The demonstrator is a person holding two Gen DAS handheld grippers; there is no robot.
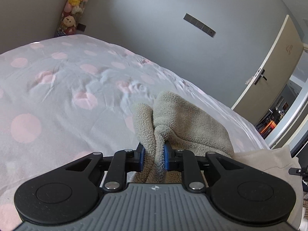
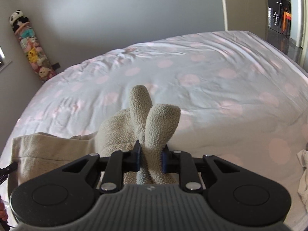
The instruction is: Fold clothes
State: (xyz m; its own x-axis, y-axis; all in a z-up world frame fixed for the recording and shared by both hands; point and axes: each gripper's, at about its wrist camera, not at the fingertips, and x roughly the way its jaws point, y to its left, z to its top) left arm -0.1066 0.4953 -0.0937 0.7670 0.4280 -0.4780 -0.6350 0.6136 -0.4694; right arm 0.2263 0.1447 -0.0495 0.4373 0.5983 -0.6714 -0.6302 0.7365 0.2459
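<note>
Where the beige fleece garment [image 1: 179,115] is bunched between blue pads, each gripper has a fold of it clamped: the left gripper [image 1: 154,157] pinches a doubled ridge of the nubbly cloth, and the right gripper [image 2: 151,158] grips a fold whose two rounded lobes stick up and forward past its fingertips. Between the two holds the cloth sags toward the bed [image 1: 57,96], its smoother pale side showing at the right edge of the left wrist view and at the left of the right wrist view, so its long run lies roughly side to side between the grippers. How much of it still lies on the sheet is hidden under the gripper bodies, and what kind of garment it is cannot be made out. Both grippers tilt downward over the pink-dotted sheet, which looks smeared with blur. Farther off stand a grey wall [image 1: 154,9], a column of stuffed toys [image 2: 30,48], an open door [image 1: 269,67] and some white cloth [image 2: 303,177] cut off at the frame edge.
</note>
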